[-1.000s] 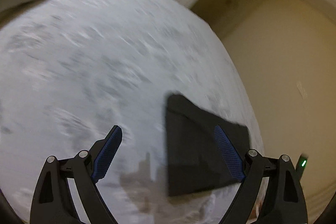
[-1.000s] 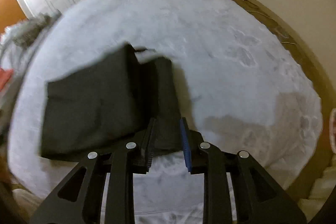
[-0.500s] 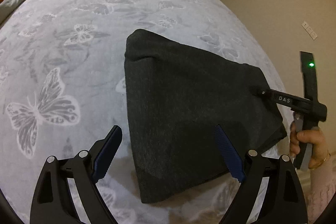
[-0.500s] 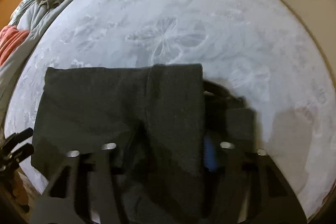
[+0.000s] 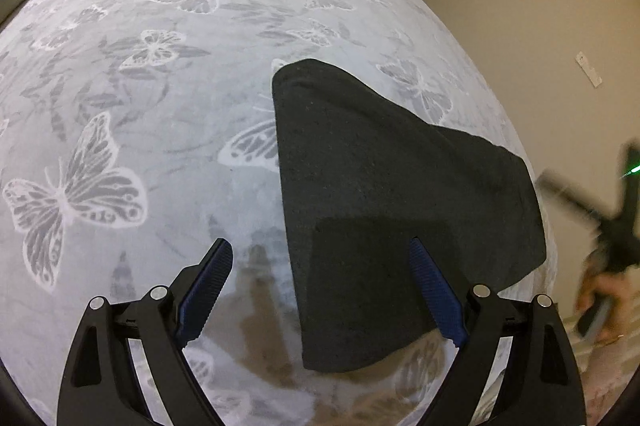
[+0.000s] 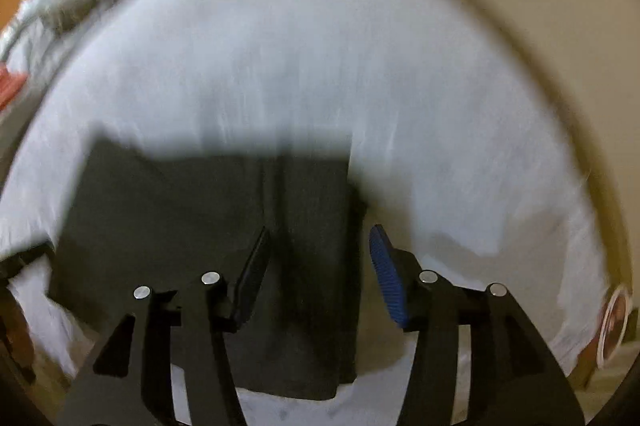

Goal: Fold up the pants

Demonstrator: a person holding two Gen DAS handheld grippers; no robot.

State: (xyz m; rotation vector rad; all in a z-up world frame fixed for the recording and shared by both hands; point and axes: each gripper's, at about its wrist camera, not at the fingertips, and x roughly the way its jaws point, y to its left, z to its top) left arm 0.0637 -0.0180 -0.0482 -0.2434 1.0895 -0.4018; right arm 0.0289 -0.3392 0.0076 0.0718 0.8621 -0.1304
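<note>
Left hand-held gripper [image 5: 320, 262] is hovering with jaws spread wide, gripping nothing, above the near edge of the pants [image 5: 384, 210]. Right hand-held gripper [image 6: 318, 258] is hanging parted and empty too, its view smearing with blur. The dark pants are lying folded flat on the butterfly-patterned bed [image 5: 140, 98].

Matt dark cloth pants [image 5: 384, 194] lie on a fuzzy butterfly-print blanket [image 5: 160, 74].

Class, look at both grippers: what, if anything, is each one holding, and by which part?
Nothing is held. The left gripper and right gripper are both open above the folded dark grey pants, gripping no fabric.
</note>
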